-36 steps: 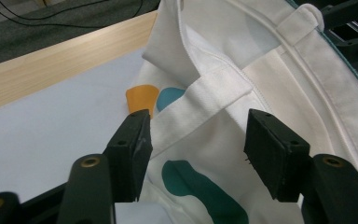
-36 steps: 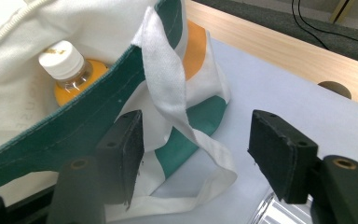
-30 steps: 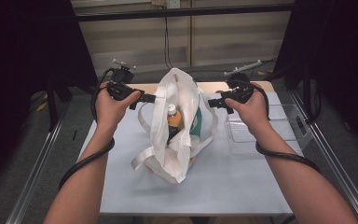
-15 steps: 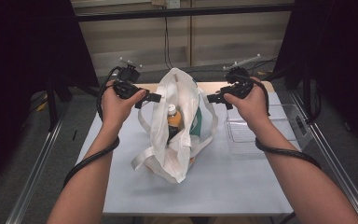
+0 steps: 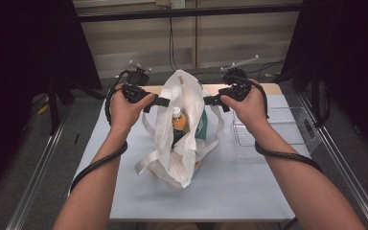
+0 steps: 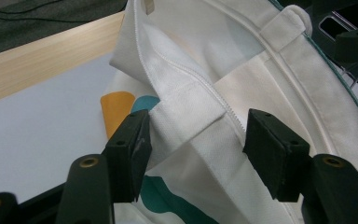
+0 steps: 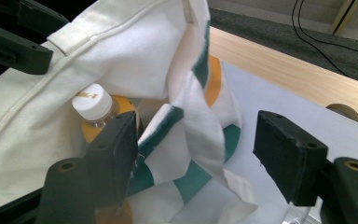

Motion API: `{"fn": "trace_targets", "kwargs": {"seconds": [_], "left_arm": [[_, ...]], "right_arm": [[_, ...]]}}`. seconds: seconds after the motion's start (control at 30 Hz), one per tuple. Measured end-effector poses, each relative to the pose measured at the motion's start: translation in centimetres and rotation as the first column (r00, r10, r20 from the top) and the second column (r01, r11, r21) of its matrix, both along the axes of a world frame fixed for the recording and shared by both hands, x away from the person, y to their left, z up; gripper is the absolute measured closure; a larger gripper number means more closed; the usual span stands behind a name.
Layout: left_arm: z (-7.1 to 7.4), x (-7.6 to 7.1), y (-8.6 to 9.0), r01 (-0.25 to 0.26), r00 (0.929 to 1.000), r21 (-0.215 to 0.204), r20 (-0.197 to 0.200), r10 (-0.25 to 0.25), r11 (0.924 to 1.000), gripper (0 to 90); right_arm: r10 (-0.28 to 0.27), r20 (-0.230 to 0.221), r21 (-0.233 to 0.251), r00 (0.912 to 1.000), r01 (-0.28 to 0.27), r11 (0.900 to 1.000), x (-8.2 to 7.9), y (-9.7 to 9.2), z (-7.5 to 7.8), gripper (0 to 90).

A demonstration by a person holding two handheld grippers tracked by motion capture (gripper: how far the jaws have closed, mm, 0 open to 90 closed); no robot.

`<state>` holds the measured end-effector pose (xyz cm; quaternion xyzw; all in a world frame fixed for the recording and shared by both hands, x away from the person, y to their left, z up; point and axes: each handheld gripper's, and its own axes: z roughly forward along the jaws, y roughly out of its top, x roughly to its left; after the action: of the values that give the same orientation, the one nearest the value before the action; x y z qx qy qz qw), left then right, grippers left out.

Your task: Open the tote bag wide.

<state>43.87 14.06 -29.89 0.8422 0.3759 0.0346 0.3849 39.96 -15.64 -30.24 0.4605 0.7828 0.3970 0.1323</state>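
A white canvas tote bag (image 5: 179,129) stands at the middle of the frame on the pale counter (image 5: 124,191), an orange-drink bottle (image 5: 178,120) upright inside. The left gripper (image 5: 162,101) and right gripper (image 5: 210,100) flank its mouth; both have been shifting, the right opening, and each stands released around the rim cloth, seemingly without pinching it. To spread the mouth well, each should clamp its seam before pulling outward evenly. A clear tray (image 5: 278,132) sits at right; dark curtains hang behind.
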Motion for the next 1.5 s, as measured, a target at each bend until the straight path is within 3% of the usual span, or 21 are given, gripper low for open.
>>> {"fn": "trace_targets", "kwargs": {"seconds": [0.1, 0.17, 0.27, 0.47, 0.6, 0.63, 0.8, 1.07, 1.5], "left_arm": [[-0.1, 0.0, 0.0, 0.001, 1.0, -0.007, -0.005, -0.001, 1.0, 43.6], [-0.1, 0.1, 0.1, 0.009, 0.9999, 0.011, -0.011, -0.009, 0.9999, 45.0], [-0.1, 0.1, -0.1, 0.003, 0.9998, 0.001, -0.021, -0.003, 1.0, 48.7], [-0.2, 0.1, -0.1, 0.014, 0.9996, 0.029, -0.024, -0.014, 0.9995, 61.3], [-0.3, 0.1, 0.1, -0.004, 0.9998, 0.019, -0.018, 0.004, 0.9998, 68.2], [-0.3, 0.1, 0.2, -0.017, 0.9997, -0.002, -0.02, 0.017, 0.9999, 74.2], [-0.1, 0.3, 0.5, -0.001, 0.9999, 0.043, -0.015, 0.002, 0.9991, 78.1], [0.1, 0.6, 1.3, -0.038, 0.9993, 0.06, 0.003, 0.038, 0.9975, 80.8], [-1.0, 1.8, 2.5, -0.086, 0.9962, 0.057, -0.001, 0.087, 0.9946, 81.0]], "right_arm": [[0.011, 0.002, -0.012, 0.9999, -0.011, 0.9999, 0.1, 0.5, -0.2, 30.3], [0.001, -0.013, -0.005, 0.9999, -0.001, 1.0, 0.2, 0.8, -0.3, 30.4], [0.0, -0.03, 0.026, 0.9996, 0.001, 0.9997, 0.4, 1.1, -0.7, 33.3], [0.023, -0.037, -0.003, 0.9991, -0.023, 0.9997, 0.5, 1.8, -1.3, 48.9], [0.029, -0.051, 0.004, 0.9983, -0.029, 0.9996, 0.5, 1.9, -1.4, 60.4], [0.031, -0.049, -0.007, 0.9984, -0.031, 0.9995, 0.5, 1.9, -1.4, 63.4], [0.027, -0.047, -0.016, 0.9985, -0.028, 0.9995, 0.5, 1.6, -1.6, 73.9], [0.014, -0.051, -0.013, 0.9986, -0.015, 0.9998, 0.6, 1.1, -2.1, 77.7], [-0.001, -0.055, -0.005, 0.9985, 0.001, 1.0, 1.3, 0.3, -3.0, 78.0]]}}
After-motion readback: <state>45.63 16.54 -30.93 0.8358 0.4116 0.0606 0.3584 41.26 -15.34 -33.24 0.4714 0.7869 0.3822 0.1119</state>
